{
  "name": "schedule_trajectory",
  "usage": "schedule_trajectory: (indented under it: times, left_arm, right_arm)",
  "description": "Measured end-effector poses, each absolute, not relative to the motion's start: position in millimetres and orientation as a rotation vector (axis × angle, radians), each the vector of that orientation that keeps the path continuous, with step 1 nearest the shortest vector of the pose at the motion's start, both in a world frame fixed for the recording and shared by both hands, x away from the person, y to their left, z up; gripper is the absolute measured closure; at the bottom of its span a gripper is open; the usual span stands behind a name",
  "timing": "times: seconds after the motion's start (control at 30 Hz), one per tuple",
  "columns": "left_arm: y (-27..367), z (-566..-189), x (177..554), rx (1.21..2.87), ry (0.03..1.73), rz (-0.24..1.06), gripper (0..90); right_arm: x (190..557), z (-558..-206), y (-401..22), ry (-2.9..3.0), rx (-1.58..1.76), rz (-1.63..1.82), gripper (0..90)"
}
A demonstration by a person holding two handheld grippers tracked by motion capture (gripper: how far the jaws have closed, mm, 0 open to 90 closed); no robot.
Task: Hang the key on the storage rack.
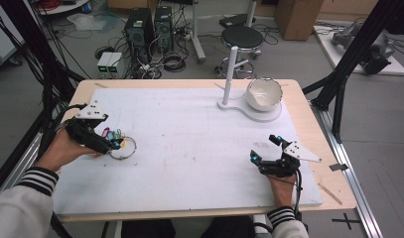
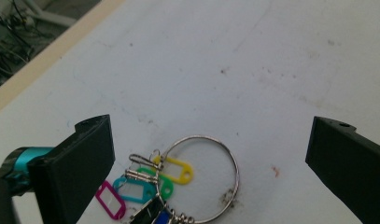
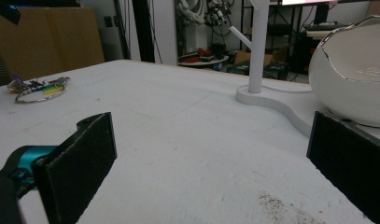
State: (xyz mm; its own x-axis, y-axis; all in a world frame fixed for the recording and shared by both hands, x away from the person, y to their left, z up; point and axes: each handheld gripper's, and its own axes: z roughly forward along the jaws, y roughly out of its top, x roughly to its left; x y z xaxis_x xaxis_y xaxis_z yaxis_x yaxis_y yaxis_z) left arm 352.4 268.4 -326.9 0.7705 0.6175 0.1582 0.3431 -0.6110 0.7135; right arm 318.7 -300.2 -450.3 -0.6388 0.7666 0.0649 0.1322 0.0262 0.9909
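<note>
A metal key ring [image 1: 123, 148] with several coloured tags lies flat on the white mat [image 1: 189, 144] at the left. My left gripper [image 1: 113, 141] is right at it, low over the mat. In the left gripper view the ring [image 2: 204, 182] and its pink, teal, green and yellow tags [image 2: 145, 184] lie between and just ahead of the wide-apart jaws of the left gripper [image 2: 211, 137], which is open and touches nothing. My right gripper [image 1: 263, 148] rests open on the mat at the right, with nothing between its jaws [image 3: 211, 140]. It faces the far-off ring [image 3: 38, 89].
A white bowl [image 1: 264, 93] sits tilted on a white stand base [image 1: 256, 115] at the back right, beside an upright white post [image 1: 230, 74] with a side peg. In the right gripper view the bowl [image 3: 355, 70] and the post [image 3: 260, 46] stand ahead. The wooden table edge [image 1: 333, 178] frames the mat.
</note>
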Motion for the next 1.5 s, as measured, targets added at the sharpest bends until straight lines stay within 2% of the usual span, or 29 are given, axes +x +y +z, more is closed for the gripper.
schedule_trajectory:
  times: [0.07,0.23,0.47,0.93,1.33,1.4,1.5]
  left_arm:
    - [262.1,-323.2,358.0,2.336,0.719,0.534,1.7]
    - [258.4,-318.9,364.5,2.379,0.7,0.521,1.7]
    - [248.2,-321.7,372.7,2.459,0.671,0.446,1.8]
    - [225.0,-353.1,390.8,2.633,0.688,0.328,2.8]
    - [213.4,-375.7,401.3,2.742,0.773,0.223,2.9]
    - [213.2,-376.8,402.1,2.747,0.781,0.206,9.6]
    - [212.5,-378.7,402.3,2.75,0.805,0.198,10.5]
  right_arm:
    - [318.8,-450.3,-300.4,1.809,0.911,1.657,1.0]
    - [318.7,-450.3,-300.3,1.809,0.917,1.661,0.9]
    - [319.4,-450.3,-300.6,1.804,0.909,1.658,0.9]
    - [319.7,-450.3,-301.0,1.798,0.915,1.66,1.0]
    - [319.4,-450.4,-301.4,1.799,0.931,1.67,1.0]
    - [319.4,-450.4,-301.4,1.797,0.935,1.672,1.0]
    - [319.7,-450.5,-301.7,1.796,0.93,1.669,1.0]
